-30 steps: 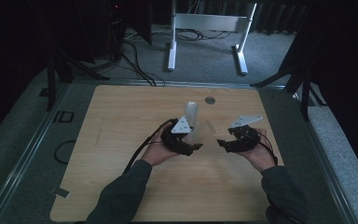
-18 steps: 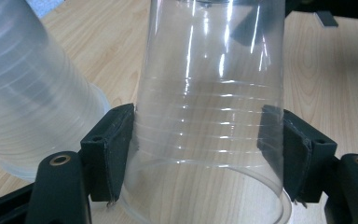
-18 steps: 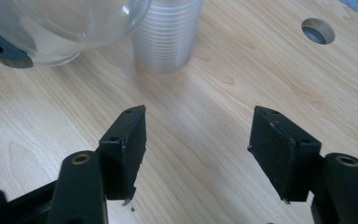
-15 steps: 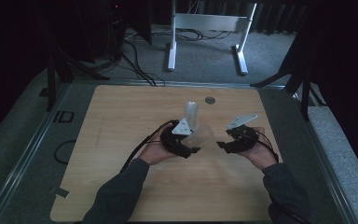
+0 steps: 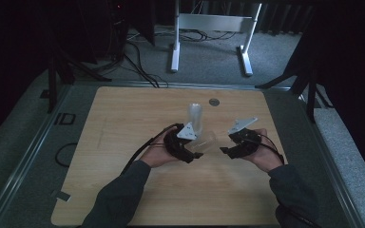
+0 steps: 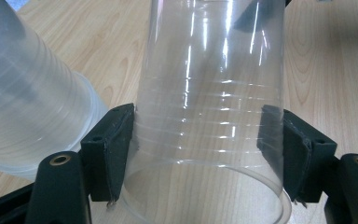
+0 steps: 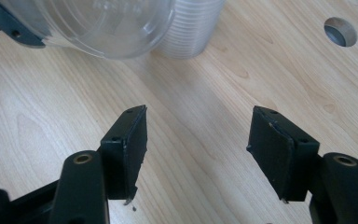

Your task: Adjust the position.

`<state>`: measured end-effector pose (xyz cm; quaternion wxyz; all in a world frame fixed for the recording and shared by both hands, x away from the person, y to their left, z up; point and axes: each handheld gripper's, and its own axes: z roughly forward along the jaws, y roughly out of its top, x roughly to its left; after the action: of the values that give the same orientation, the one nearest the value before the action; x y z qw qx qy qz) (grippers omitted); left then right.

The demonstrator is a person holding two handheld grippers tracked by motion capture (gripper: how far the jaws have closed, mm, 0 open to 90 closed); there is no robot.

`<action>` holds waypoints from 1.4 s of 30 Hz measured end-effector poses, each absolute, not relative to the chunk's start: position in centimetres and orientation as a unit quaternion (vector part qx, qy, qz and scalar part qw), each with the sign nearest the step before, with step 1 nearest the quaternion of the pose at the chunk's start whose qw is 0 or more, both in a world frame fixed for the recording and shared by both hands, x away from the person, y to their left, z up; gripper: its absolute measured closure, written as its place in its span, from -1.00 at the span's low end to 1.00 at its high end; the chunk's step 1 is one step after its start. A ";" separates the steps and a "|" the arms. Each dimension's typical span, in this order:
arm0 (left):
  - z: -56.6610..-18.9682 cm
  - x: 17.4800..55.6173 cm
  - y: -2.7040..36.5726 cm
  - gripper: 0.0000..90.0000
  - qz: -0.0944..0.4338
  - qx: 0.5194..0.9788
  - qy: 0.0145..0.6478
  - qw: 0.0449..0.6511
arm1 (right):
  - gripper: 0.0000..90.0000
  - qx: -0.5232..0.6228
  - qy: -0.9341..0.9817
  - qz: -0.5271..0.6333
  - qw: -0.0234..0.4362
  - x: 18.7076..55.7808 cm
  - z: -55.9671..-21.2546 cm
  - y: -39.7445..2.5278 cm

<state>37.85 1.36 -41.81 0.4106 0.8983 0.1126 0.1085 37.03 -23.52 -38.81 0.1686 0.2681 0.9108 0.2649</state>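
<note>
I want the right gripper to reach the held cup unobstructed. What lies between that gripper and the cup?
Only bare wooden table lies between the right gripper and the clear cup, seen in the right gripper view.

A round hole (image 5: 214, 101) is cut in the wooden table (image 5: 123, 142), and a white metal stand (image 5: 209, 28) is set on the grey carpet (image 5: 24, 156) beyond.

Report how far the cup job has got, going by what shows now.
Done: one clear cup is off the stack of cups and clamped between the left gripper jaws, lying tilted toward the right gripper. In hand: the cup is held just above the table, beside the upright stack. Left: the right gripper is open and empty, so any handover or setting down is not yet done.
</note>
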 end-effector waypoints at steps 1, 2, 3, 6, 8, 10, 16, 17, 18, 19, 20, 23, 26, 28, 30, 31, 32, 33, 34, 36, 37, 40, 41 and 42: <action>-41.8 37.8 1.3 -0.36 0.110 0.898 0.112 0.410 | -0.18 0.266 0.913 0.261 0.168 37.0 -38.8 -23.5; -41.8 37.8 1.3 -0.36 0.112 0.899 0.111 0.409 | -0.18 0.263 0.914 0.259 0.170 37.0 -38.8 -23.4; -41.9 37.8 1.3 -0.36 0.111 0.899 0.111 0.408 | -0.19 0.261 0.915 0.253 0.174 36.9 -38.7 -23.3; -42.0 37.8 1.3 -0.36 0.114 0.903 0.108 0.400 | -0.19 0.251 0.920 0.245 0.177 36.8 -38.6 -23.2; -42.2 37.8 1.2 -0.36 0.114 0.905 0.105 0.396 | -0.19 0.245 0.922 0.243 0.177 36.8 -38.5 -23.1; -42.3 37.8 1.2 -0.36 0.113 0.907 0.102 0.392 | -0.19 0.239 0.925 0.239 0.175 36.7 -38.5 -23.0; -42.6 37.6 0.9 -0.36 0.112 0.914 0.091 0.380 | -0.19 0.223 0.934 0.225 0.167 36.7 -38.4 -22.8; -42.7 37.6 0.8 -0.36 0.112 0.915 0.090 0.378 | -0.19 0.221 0.935 0.222 0.165 36.7 -38.4 -22.7; -42.7 37.6 0.8 -0.36 0.111 0.916 0.088 0.375 | -0.19 0.219 0.937 0.218 0.162 36.7 -38.4 -22.7; -42.8 37.6 0.8 -0.36 0.111 0.917 0.087 0.374 | -0.19 0.217 0.939 0.214 0.160 36.8 -38.4 -22.7; -42.8 37.5 0.7 -0.36 0.110 0.917 0.087 0.374 | -0.19 0.216 0.940 0.211 0.157 36.8 -38.4 -22.6; -42.8 37.4 0.6 -0.36 0.111 0.919 0.082 0.370 | -0.19 0.211 0.946 0.200 0.146 36.8 -38.5 -22.5; -42.8 37.4 0.6 -0.36 0.112 0.920 0.080 0.368 | -0.19 0.203 0.951 0.189 0.137 36.9 -38.6 -22.4; -42.9 37.4 0.6 -0.36 0.110 0.920 0.078 0.367 | -0.19 0.202 0.952 0.185 0.135 36.9 -38.6 -22.3; -42.9 37.4 0.6 -0.36 0.109 0.922 0.076 0.363 | -0.19 0.198 0.955 0.178 0.130 36.9 -38.5 -22.3; -42.9 37.3 0.6 -0.36 0.109 0.923 0.073 0.361 | -0.19 0.197 0.956 0.177 0.128 36.9 -38.5 -22.3; -42.9 37.3 0.6 -0.36 0.108 0.924 0.072 0.360 | -0.19 0.195 0.957 0.175 0.127 36.9 -38.5 -22.2; -43.0 37.3 0.6 -0.36 0.107 0.924 0.072 0.359 | -0.19 0.191 0.958 0.174 0.126 36.9 -38.4 -22.2; -43.0 37.3 0.6 -0.36 0.107 0.924 0.072 0.359 | -0.19 0.191 0.958 0.174 0.126 36.9 -38.4 -22.2; -43.0 37.2 0.5 -0.36 0.107 0.926 0.068 0.355 | -0.18 0.183 0.961 0.169 0.122 36.9 -38.2 -22.0; -43.0 37.2 0.5 -0.36 0.108 0.927 0.066 0.352 | -0.18 0.181 0.962 0.168 0.119 36.9 -38.1 -21.9; -43.0 37.2 0.4 -0.36 0.107 0.928 0.063 0.350 | -0.17 0.177 0.963 0.165 0.115 36.8 -38.0 -21.8; -43.0 37.1 0.3 -0.36 0.105 0.930 0.062 0.348 | -0.17 0.171 0.965 0.164 0.112 36.8 -38.0 -21.7; -43.0 37.1 0.3 -0.36 0.105 0.930 0.062 0.348 | -0.17 0.169 0.966 0.164 0.111 36.8 -37.9 -21.6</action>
<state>37.12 0.30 -43.00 0.3478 0.9296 0.0618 0.1049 36.76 -21.59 -37.92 0.1114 0.1688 0.9656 0.1637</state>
